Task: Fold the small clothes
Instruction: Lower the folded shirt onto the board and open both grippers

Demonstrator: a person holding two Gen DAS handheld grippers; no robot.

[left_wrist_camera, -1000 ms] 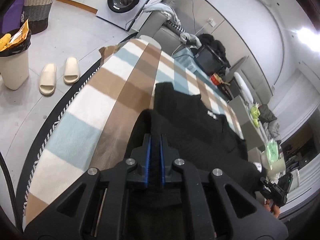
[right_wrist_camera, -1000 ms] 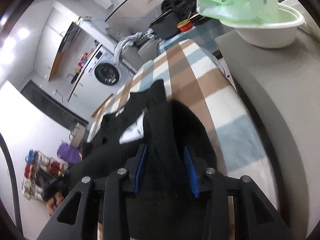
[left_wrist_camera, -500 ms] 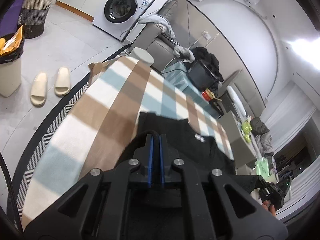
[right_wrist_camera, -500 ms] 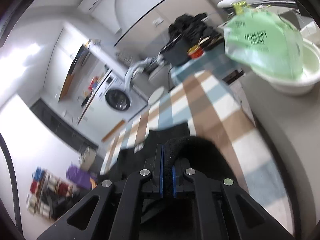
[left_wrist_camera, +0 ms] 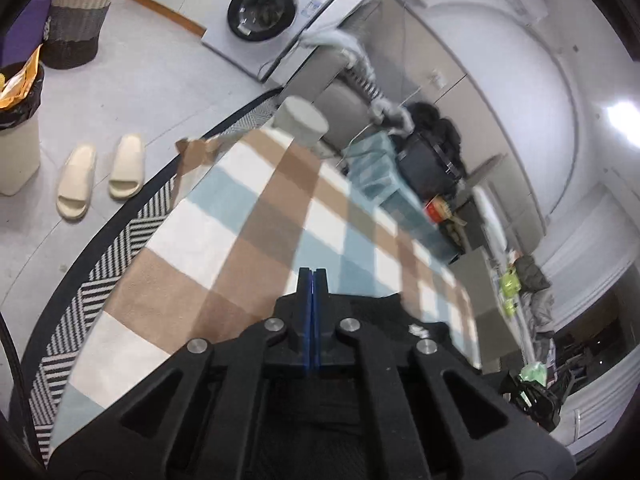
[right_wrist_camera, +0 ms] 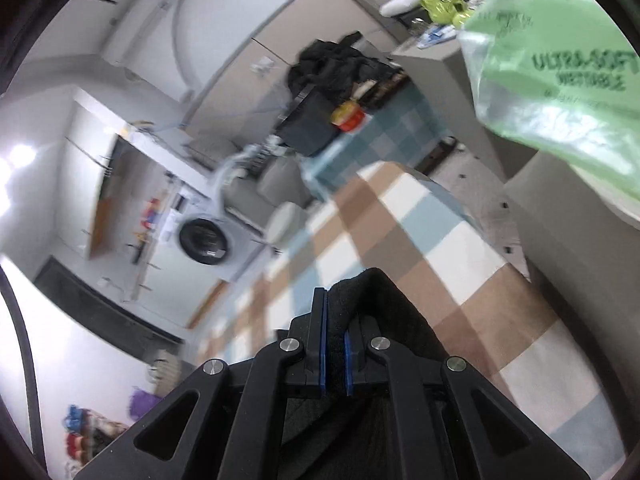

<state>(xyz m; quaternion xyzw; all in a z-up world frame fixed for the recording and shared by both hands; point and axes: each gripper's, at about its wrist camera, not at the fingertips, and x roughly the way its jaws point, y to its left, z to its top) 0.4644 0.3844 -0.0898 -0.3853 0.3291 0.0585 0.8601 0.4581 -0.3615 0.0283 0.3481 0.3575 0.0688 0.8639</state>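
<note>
A black garment [left_wrist_camera: 384, 312] lies on the brown, blue and white checked blanket [left_wrist_camera: 248, 216]; most of it is hidden under my gripper in the left wrist view. My left gripper [left_wrist_camera: 313, 280] is shut on the garment's cloth, which hangs below its blue pads. In the right wrist view my right gripper [right_wrist_camera: 334, 304] is shut on a raised fold of the black garment [right_wrist_camera: 384, 300], lifted above the checked blanket [right_wrist_camera: 432, 248]. The rest of the garment is hidden beneath the gripper.
A green wet-wipe pack [right_wrist_camera: 560, 80] sits on a grey cabinet at the right. A washing machine [left_wrist_camera: 264, 12], slippers [left_wrist_camera: 100, 172], a bin [left_wrist_camera: 16, 120], a woven basket [left_wrist_camera: 76, 20] and a striped rug [left_wrist_camera: 120, 248] lie to the left. A grey stool [left_wrist_camera: 300, 120] stands beyond the blanket.
My right gripper closed on the garment's fold. Both grippers rose and moved forward over the blanket, carrying the black cloth with them; less of the garment shows ahead now.
</note>
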